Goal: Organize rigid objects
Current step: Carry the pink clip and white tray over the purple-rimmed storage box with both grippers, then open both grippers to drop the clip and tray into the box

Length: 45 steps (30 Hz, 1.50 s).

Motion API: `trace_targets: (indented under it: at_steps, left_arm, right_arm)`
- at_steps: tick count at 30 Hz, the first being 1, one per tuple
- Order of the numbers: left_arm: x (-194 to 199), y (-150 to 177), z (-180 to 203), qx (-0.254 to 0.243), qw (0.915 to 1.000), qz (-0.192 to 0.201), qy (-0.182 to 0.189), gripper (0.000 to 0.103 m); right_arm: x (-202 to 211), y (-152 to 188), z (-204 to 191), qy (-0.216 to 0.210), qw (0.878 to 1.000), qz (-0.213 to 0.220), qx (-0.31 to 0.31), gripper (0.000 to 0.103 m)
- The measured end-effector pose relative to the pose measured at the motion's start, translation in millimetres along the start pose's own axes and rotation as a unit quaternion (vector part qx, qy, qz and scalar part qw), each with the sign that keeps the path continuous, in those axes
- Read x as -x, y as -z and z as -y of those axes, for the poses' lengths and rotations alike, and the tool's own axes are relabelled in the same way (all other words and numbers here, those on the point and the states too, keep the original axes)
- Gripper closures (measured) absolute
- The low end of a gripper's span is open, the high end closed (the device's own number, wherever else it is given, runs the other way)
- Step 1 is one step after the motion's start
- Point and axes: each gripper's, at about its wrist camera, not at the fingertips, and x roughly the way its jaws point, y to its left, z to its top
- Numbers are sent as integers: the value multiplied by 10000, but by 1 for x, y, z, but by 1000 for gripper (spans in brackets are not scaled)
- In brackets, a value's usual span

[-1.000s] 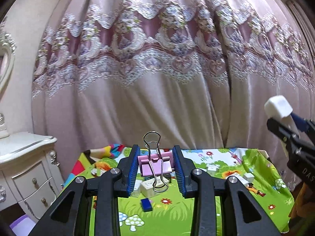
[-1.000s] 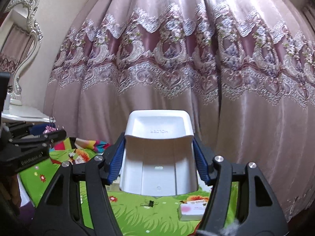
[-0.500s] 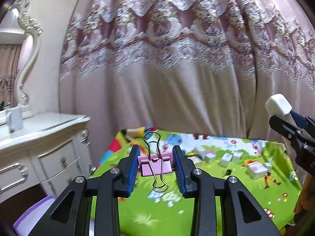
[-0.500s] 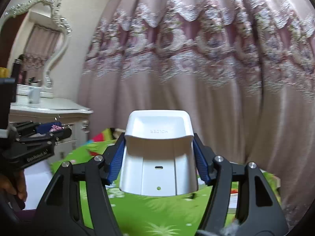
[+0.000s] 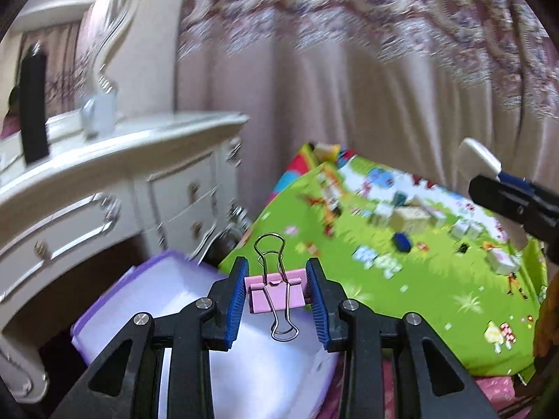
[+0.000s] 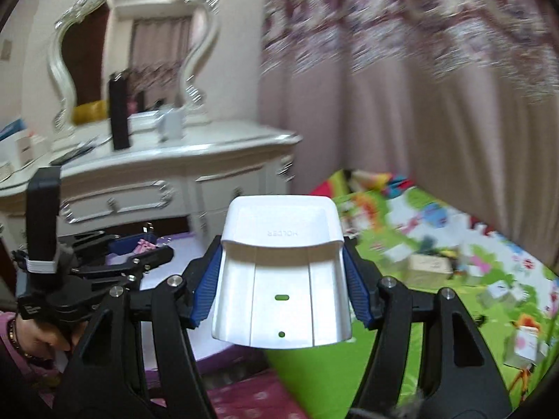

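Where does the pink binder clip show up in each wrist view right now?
Left wrist: pink binder clip bottom centre, clamped in the left claw.
Right wrist: pink sliver at left, in that claw.
Shared landmark: purple-rimmed bin below it.

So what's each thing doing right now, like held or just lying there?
pink binder clip: clamped in the left gripper, handles upright.
white holder: gripped in the right gripper, off the mat.
purple bin: open, below the clip.
small blocks: lying loose on the green mat.
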Motion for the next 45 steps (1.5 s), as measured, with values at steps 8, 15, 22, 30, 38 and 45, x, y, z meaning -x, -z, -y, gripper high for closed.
trace_targets:
  at_steps: [8,15,22,30,38,45]
  left_arm:
    - [-15,31,-42,528,9967,-606,-126,68]
    - [-35,54,-70,1089,9870,-1179,-119,68]
    - [-38,72,-93,1339,9805,-1377,-409,68]
    - [-42,78,-105,1327,9752,-1566,-825,37]
    - [-33,57,-93,1112,9790,-1233,-1181,16]
    - [-53,33,-13,417,9894,-1391,27,11]
  right_arm:
    - [-51,8,-53,-795,9914,-912,498,36]
    - [-89,27,-89,-1214,9737,-1702,910,36]
    - [-115,47,-113,-1526,9600,-2072,1106,36]
    - [-126,61,-122,-1834,9557,-2072,1000,36]
    - [-105,58,-59,-1579,9714,-1771,77,21]
    - [-53,93,58,-141,9828,-1671,-775,13]
